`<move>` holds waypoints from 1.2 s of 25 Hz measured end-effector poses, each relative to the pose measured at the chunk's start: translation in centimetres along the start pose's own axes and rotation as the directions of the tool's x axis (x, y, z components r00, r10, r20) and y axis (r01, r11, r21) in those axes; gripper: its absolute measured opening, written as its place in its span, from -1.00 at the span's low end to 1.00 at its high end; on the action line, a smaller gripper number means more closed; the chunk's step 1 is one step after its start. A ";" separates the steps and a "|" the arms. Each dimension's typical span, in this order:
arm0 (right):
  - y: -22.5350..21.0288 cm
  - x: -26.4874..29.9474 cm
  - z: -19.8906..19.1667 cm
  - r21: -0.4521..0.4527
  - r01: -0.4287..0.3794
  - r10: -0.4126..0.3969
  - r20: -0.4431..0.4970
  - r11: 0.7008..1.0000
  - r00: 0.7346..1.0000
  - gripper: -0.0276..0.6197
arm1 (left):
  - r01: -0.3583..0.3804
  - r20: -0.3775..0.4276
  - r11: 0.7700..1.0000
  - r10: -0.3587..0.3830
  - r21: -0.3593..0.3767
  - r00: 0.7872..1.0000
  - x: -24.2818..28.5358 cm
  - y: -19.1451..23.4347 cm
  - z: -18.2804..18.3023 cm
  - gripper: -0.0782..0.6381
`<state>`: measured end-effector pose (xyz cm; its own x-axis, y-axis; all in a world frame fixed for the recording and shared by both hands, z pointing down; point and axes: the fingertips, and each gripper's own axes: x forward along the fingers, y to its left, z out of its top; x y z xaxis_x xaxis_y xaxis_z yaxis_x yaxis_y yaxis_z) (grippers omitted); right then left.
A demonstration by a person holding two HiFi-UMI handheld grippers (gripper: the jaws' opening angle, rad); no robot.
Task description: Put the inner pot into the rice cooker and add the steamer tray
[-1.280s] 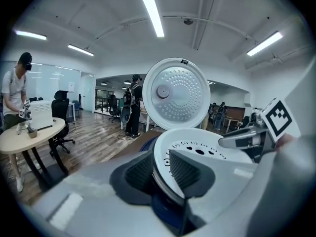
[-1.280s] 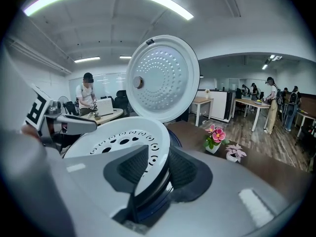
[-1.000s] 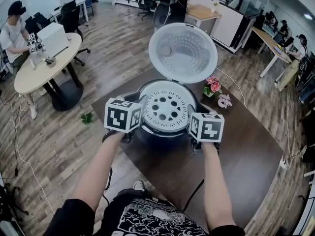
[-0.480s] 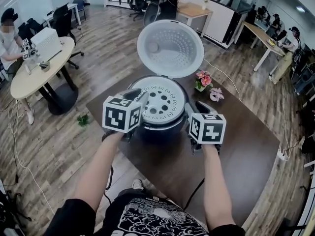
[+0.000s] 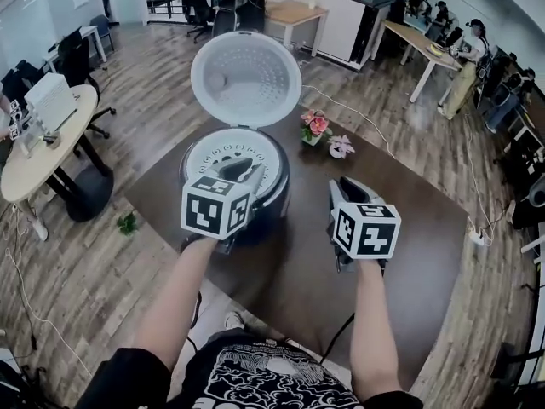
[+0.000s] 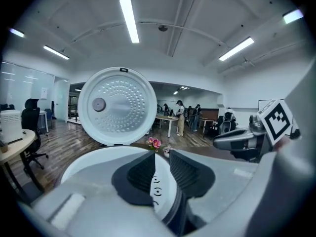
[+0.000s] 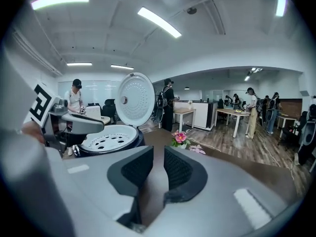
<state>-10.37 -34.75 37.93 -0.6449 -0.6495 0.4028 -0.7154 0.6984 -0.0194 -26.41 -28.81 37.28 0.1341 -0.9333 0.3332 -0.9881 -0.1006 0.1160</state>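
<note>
The dark rice cooker stands on the table with its round lid raised. The white perforated steamer tray lies flat in its mouth and hides whatever is under it. My left gripper hovers just above the tray's near edge. Its jaws stand a narrow gap apart, and the tray shows through that gap without being pinched. My right gripper is off to the cooker's right, over bare table. Its jaws are closing with nothing between them.
A small pot of pink flowers and a paler flower ornament sit on the brown table behind the right gripper. A round table with chairs stands to the left. People work at desks at the back.
Both grippers have come away from the sides of the cooker, toward me and to the right. The right one has left the cooker entirely. The tray stays seated in the cooker.
</note>
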 end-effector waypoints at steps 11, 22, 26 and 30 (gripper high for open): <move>-7.5 -6.8 -2.0 0.067 0.170 -0.173 0.043 0.983 0.984 -0.87 | 0.186 -0.005 0.980 -0.186 0.069 0.983 4.2 -9.2 0.0 -0.62; -12.4 -12.9 -4.0 0.112 0.292 -0.302 0.083 0.950 0.950 -0.92 | 0.300 -0.005 0.945 -0.302 0.127 0.953 6.1 -15.3 -0.5 -0.77; -12.6 -14.3 -3.5 0.105 0.313 -0.324 0.111 0.944 0.940 -0.92 | 0.309 -0.006 0.944 -0.310 0.118 0.951 6.2 -15.3 -0.2 -0.77; -13.4 -15.2 -4.1 0.106 0.318 -0.330 0.122 0.942 0.936 -0.92 | 0.304 -0.003 0.945 -0.306 0.123 0.952 6.4 -16.1 -0.6 -0.77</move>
<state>10.11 -32.99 35.81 -0.4008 -0.8749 0.2719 -0.9076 0.4197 0.0124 -9.60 -32.95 38.14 0.4307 -0.8567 0.2839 -0.9017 -0.4214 0.0963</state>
